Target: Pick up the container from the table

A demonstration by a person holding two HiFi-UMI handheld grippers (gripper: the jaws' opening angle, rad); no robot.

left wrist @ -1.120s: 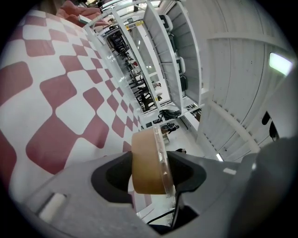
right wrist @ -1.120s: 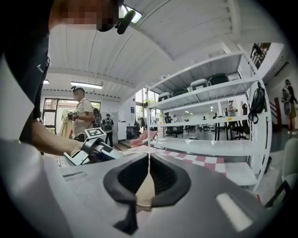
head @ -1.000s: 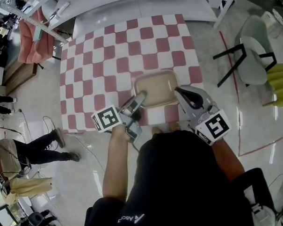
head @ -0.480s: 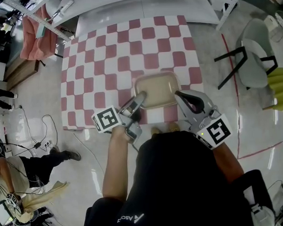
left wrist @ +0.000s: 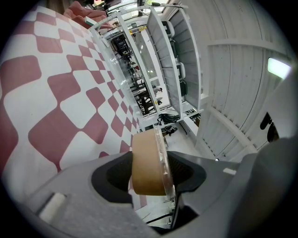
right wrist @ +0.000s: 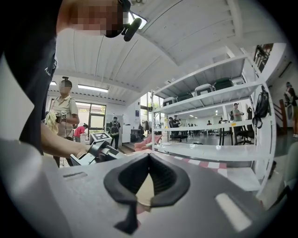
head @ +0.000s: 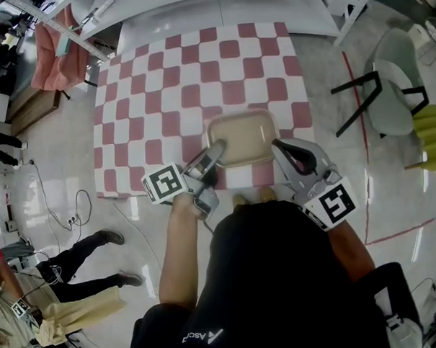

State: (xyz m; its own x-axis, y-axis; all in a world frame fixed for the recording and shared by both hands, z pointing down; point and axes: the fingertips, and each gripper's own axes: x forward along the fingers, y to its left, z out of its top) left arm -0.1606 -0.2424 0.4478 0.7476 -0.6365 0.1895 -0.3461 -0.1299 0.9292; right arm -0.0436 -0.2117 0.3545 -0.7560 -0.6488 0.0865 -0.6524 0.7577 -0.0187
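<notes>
The container is a shallow tan rectangular tray with a clear rim, lying near the front edge of the red-and-white checked table. My left gripper is at its front left corner. In the left gripper view the container's wall fills the gap of my left gripper, with both pads against it. My right gripper is at the front right corner. In the right gripper view my right gripper has its tips together, with the tan container showing below them. Whether it pinches the rim I cannot tell.
A grey chair stands on the floor to the right of the table, beside a red tape line. A white bench runs along the table's far side. Someone's legs are on the floor at the left.
Both grippers and the container have stayed where they were. The person on the floor at the left has walked on, lower in the picture.
</notes>
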